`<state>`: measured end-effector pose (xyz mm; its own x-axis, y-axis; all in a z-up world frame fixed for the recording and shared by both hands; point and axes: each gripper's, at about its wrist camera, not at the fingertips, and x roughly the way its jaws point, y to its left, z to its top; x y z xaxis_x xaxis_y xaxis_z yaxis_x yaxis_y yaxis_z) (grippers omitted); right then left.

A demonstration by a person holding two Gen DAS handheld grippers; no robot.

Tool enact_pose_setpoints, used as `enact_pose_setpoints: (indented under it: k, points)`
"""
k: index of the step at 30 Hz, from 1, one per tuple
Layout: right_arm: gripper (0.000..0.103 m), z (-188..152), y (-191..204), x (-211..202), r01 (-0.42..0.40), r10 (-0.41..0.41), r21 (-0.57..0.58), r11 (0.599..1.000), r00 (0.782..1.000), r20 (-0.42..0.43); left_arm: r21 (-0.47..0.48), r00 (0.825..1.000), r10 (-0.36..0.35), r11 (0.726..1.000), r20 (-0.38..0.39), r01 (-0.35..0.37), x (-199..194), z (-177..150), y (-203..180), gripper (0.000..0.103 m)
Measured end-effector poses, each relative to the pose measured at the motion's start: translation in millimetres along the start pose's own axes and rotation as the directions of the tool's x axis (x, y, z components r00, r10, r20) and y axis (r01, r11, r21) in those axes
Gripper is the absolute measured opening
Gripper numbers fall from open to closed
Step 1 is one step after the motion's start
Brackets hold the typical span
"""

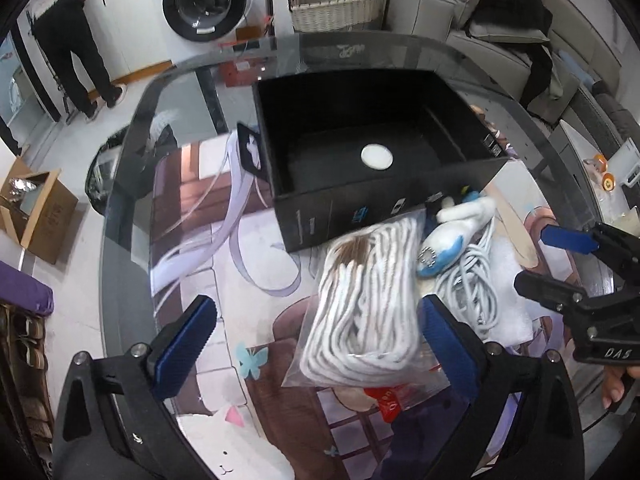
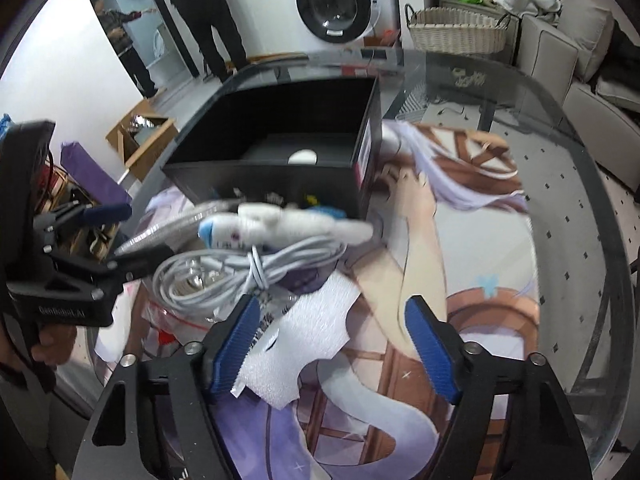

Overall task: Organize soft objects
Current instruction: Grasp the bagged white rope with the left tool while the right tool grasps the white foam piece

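Domestic surroundings are noted: a washing machine (image 1: 208, 0), a wicker basket (image 1: 336, 10) and a grey sofa (image 1: 452, 12) stand beyond a round glass table (image 1: 132, 208), and a person in dark clothes (image 1: 76, 40) is seen by the far wall. A printed illustrated mat (image 1: 224, 272) is laid under the glass.

An open black box (image 1: 360, 200) is placed on the table, with a small white disc (image 1: 377, 157) lying on its floor. Just in front of the box the soft items are piled together: a clear bag of white cord (image 1: 368, 312), a white and blue plush toy (image 1: 456, 236) resting across the pile and close against the box wall, a bundle of grey cable (image 1: 476, 280) beneath the toy, and a white foam sheet (image 2: 304, 340) nearest the right side.

The left hand-held gripper (image 1: 320, 344) is held over the bag with its jaws spread wide; the bag lies between the blue pads (image 1: 184, 348), and the right-hand pad is seen at the bag's edge, contact not being determinable. The right hand-held gripper (image 2: 336, 348) is held above the foam sheet with jaws parted; the left pad overlaps the sheet's edge, and no grip is observed.
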<state>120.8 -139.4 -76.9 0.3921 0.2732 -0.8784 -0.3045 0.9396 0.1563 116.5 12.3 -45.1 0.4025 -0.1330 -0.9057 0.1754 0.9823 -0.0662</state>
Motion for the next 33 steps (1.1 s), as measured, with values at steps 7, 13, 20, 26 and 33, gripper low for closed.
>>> enact_pose_setpoints:
  k: [7,13,20,26,33]
  points:
    - [0.059,-8,11,20,-0.030,0.025,-0.065,0.997,0.997,-0.078,0.024,0.993,-0.097,0.995,-0.071,0.099,9,3,-5,0.057]
    - [0.042,-11,22,31,-0.045,0.030,-0.143,0.989,0.994,-0.102,0.037,0.984,-0.149,0.988,-0.096,0.153,5,4,-12,0.039]
    - [0.042,-16,37,23,-0.051,0.021,-0.263,0.963,0.993,-0.116,0.070,0.981,-0.146,0.985,-0.124,0.155,-11,-12,-18,0.035]
    - [0.042,-23,49,18,-0.070,0.016,-0.345,0.936,0.987,-0.159,0.044,0.968,-0.189,0.979,-0.162,0.199,-21,-46,-10,0.039]
    - [0.042,-32,60,26,-0.047,-0.029,-0.397,0.917,0.983,-0.183,0.016,0.975,-0.161,0.986,-0.151,0.166,-6,-54,-2,0.060]
